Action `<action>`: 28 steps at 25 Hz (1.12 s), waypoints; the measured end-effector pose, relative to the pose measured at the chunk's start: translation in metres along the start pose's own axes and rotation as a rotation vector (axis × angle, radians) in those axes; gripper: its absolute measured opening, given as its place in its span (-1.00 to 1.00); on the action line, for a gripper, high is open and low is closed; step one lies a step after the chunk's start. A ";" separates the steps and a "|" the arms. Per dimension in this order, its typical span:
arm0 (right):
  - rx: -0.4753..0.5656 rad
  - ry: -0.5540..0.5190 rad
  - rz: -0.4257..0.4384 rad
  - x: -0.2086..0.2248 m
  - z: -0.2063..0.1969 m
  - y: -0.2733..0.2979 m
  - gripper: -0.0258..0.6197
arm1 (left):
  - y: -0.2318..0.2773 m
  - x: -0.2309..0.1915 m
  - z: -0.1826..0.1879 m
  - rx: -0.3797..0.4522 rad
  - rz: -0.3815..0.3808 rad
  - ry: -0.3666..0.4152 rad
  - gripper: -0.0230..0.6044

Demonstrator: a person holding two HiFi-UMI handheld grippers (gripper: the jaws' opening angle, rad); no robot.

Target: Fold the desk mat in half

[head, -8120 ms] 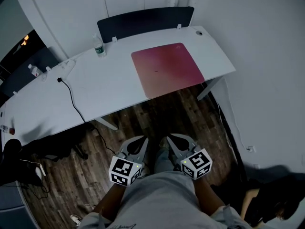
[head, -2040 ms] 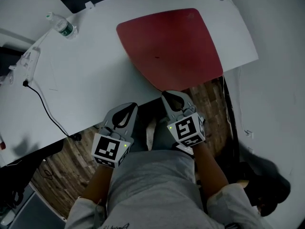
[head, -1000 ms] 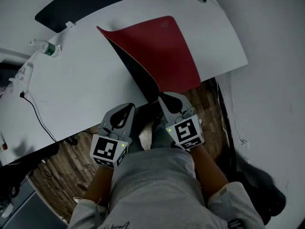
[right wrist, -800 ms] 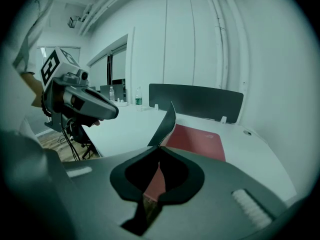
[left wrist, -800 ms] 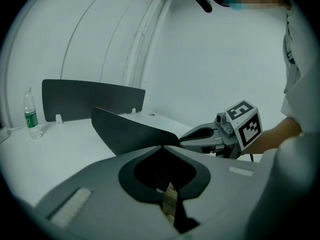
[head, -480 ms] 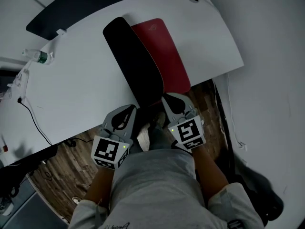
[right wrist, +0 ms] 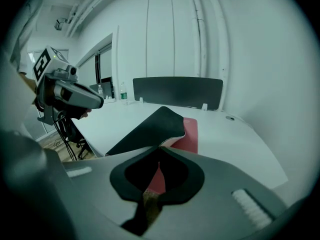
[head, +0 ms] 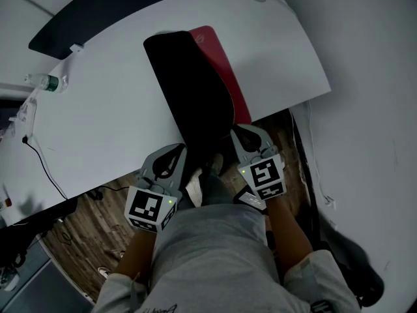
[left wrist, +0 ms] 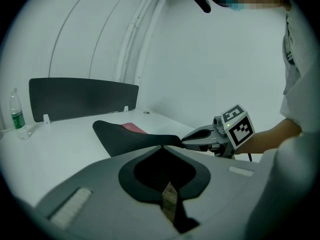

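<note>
Change noted: two seconds back the desk mat (head: 195, 90) lay flat, red face up; a second back its left edge was lifting; now the flap is swung over to the right, so you see black underside and only a narrow red strip (head: 220, 52) along the right. The mat is on the right half of the desk (head: 104, 122), its near end at the front edge. By my reading the fold is most of the way over but not landed: in the left gripper view the flap arches clear of the desk rather than lying on the lower half. What's left looks like lowering it, squaring the free edge to the red edge, then letting go. Your right gripper (head: 238, 131) sits at the mat's near end, pointing away from you over the desk edge, fingers pinching the edge of the raised flap. Your left gripper (head: 176, 149) hangs just off the desk's front edge, beside the mat's near left corner and clear of it, fingers pressed together with nothing between them. Water bottle (head: 44, 81) stands far left, well apart
</note>
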State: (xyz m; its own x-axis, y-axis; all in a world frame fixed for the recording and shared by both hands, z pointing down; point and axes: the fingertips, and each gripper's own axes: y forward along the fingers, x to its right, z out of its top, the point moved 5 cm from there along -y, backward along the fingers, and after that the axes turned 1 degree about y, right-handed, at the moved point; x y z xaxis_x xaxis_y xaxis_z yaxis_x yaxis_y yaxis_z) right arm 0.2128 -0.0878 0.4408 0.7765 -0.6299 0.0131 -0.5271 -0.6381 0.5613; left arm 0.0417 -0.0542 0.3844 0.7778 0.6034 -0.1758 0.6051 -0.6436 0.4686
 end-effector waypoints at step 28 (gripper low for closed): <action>-0.094 0.093 -0.034 0.048 -0.059 0.011 -0.86 | 0.046 0.019 -0.009 -0.089 -0.044 0.007 -0.87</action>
State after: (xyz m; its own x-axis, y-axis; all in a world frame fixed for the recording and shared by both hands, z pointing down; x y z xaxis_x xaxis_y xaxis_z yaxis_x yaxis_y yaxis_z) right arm 0.2645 -0.0987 0.4965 0.8243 -0.5621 0.0675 -0.4690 -0.6110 0.6378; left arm 0.0825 -0.0682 0.4105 0.7494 0.6336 -0.1922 0.6212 -0.5724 0.5353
